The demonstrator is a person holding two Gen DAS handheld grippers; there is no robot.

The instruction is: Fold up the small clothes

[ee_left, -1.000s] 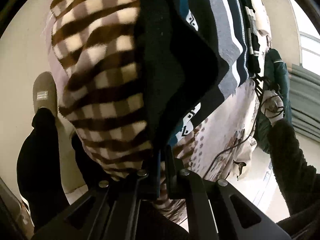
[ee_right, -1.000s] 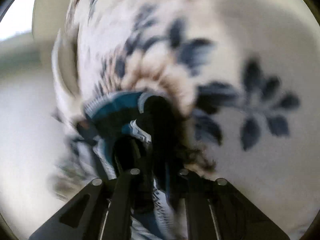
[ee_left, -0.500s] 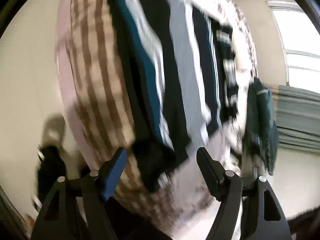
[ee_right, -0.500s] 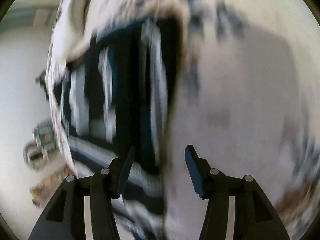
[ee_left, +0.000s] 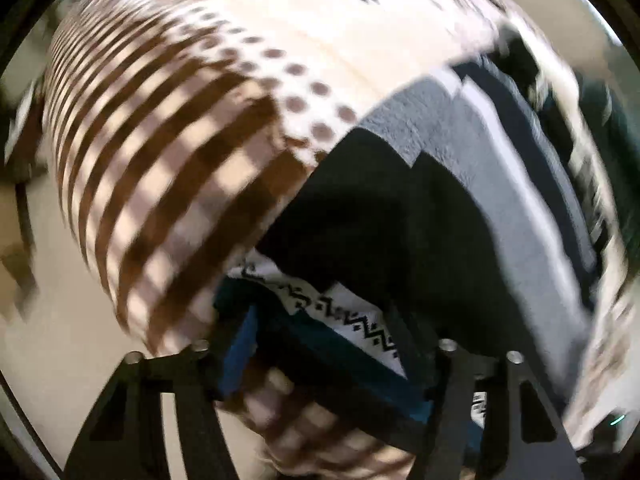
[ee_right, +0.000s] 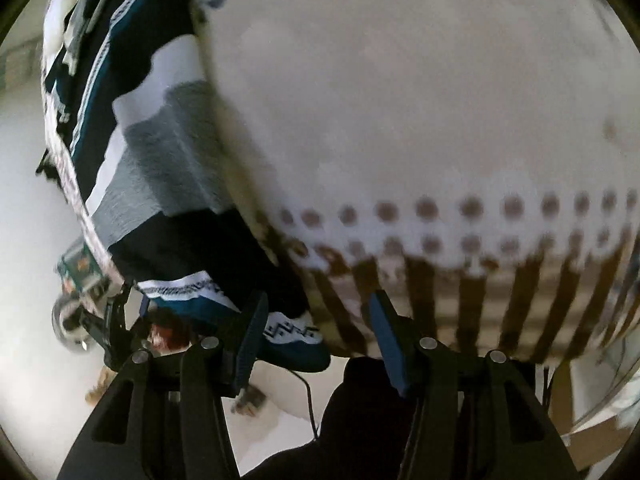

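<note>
The patterned garment [ee_left: 460, 208] is lying spread on the cream bed cover [ee_right: 420, 100], probably so it can be folded flat; its long axis, following the stripes, is running away from the jaws of the left gripper [ee_left: 328, 344], whose jaws have just been closing a little yet are standing apart over its teal hem without pressing it. The right gripper [ee_right: 316, 320] is standing half open and empty, the garment's corner lying just outside its left jaw.

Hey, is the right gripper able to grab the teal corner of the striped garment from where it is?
Probably yes: the right gripper is open, the striped garment has its teal corner beside the left jaw, and nothing blocks it.
</note>
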